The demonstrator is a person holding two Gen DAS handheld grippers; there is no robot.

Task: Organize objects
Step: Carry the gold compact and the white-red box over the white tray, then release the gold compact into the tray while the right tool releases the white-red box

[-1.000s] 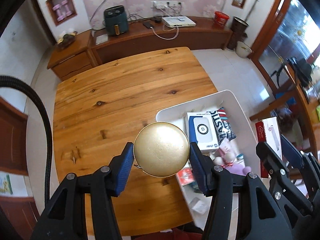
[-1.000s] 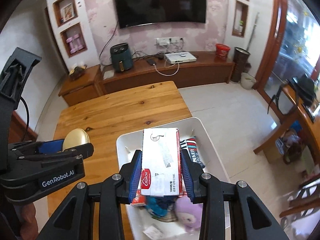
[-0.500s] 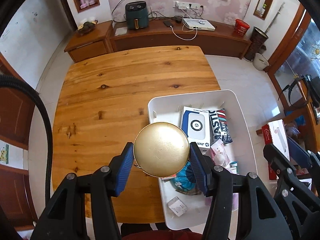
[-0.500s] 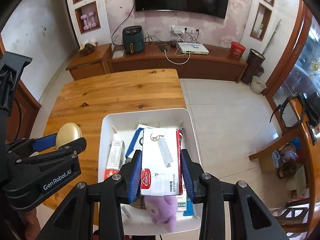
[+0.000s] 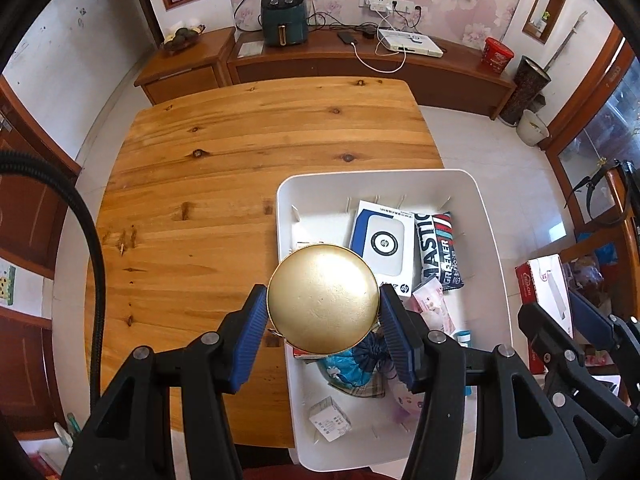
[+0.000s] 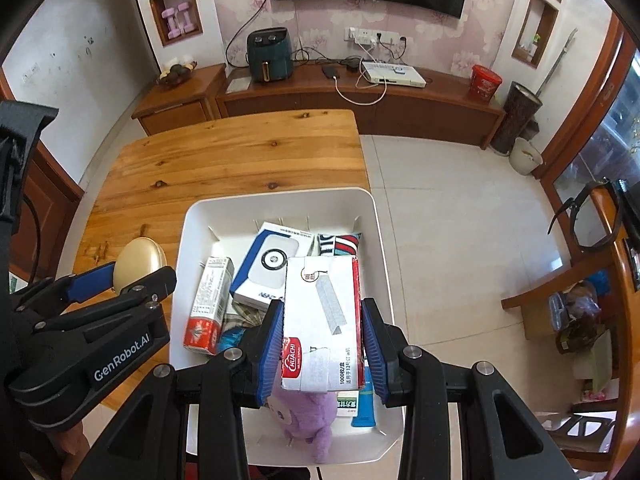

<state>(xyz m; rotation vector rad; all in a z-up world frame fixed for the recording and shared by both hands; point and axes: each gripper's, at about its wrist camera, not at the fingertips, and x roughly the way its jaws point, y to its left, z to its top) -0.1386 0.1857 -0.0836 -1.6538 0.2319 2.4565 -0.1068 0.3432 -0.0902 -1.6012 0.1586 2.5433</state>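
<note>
Gold tin clamped in left gripper, frame centre, over left rim of bin. Staple box clamped in right gripper, long axis along fingers, directly above bin interior, likely nearer to drop.

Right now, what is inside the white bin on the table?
The white bin holds a blue-white box, a striped pouch, a red-white carton and a purple plush toy. The held items hide others.

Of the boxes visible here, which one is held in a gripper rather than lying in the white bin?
The red-and-white staples box, clamped in the right gripper above the bin. The blue-and-white HP box and the narrow red-ended carton lie inside it.
</note>
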